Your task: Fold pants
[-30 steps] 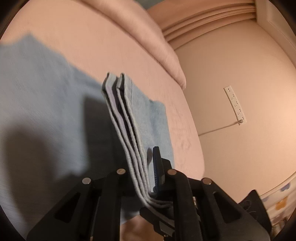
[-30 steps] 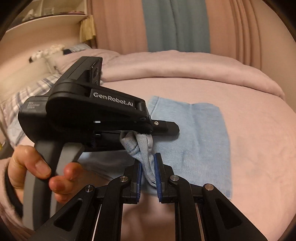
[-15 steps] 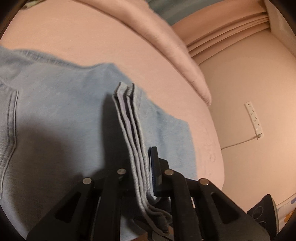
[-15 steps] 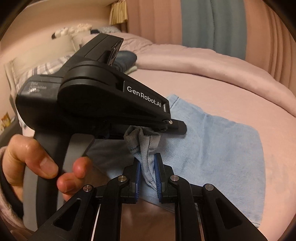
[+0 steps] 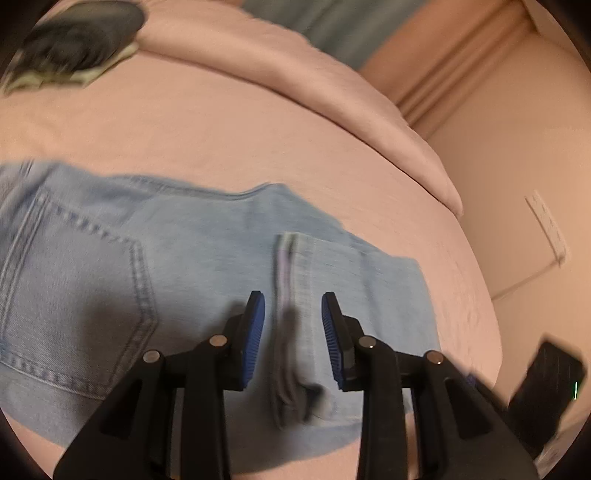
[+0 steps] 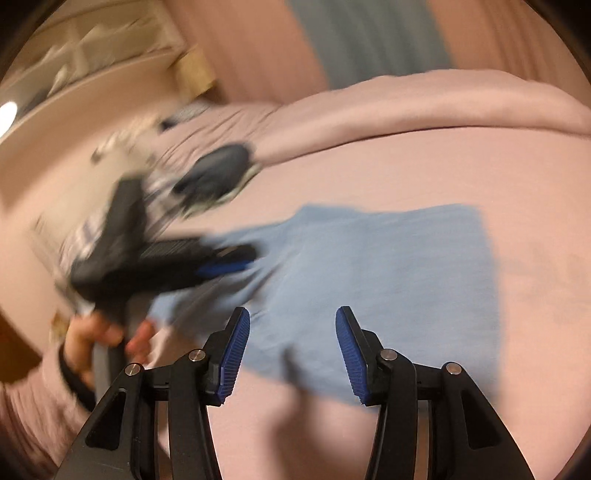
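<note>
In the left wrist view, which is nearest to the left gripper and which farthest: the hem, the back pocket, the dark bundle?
From the left gripper:
1. Hem, lying between the open fingers.
2. Back pocket, on the left side of the jeans.
3. Dark bundle, far at the top left, on the bed.

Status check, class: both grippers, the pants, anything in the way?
Left gripper open, right gripper open. Pants released, lying folded on the bed. Nothing blocking; dark bundle sits well clear.
</note>
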A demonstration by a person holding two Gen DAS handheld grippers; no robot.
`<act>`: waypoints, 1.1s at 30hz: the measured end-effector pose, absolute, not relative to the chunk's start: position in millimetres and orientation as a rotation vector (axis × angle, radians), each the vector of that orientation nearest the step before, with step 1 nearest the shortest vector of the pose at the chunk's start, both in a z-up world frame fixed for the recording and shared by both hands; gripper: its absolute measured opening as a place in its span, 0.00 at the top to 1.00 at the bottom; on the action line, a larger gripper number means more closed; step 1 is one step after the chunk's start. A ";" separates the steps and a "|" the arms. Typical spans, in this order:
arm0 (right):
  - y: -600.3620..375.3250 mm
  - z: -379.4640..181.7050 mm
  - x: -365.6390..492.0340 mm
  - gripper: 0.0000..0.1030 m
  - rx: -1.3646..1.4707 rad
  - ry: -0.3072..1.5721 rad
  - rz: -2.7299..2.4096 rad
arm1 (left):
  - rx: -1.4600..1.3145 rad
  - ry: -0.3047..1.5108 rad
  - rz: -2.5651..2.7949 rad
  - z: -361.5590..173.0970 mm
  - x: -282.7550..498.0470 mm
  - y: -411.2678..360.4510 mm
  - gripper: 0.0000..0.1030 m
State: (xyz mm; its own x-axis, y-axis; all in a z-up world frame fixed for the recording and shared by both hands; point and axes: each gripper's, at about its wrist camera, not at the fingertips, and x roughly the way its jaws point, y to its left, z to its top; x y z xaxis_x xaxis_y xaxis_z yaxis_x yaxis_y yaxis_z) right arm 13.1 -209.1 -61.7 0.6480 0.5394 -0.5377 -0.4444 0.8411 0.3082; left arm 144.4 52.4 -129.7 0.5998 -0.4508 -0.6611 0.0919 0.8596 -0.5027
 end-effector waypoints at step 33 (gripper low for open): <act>-249.3 -60.7 29.5 0.91 0.030 0.808 0.307 | -0.190 0.985 -0.548 -167.8 133.0 -16.7 0.69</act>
State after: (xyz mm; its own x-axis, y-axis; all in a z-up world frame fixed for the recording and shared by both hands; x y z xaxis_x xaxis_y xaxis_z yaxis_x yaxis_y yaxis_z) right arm 29.5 -249.3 -60.7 0.6494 0.2817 -0.7064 -0.2585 0.9553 0.1432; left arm 133.0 -16.7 -167.8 0.4305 -0.5202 -0.7376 0.3525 0.8492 -0.3932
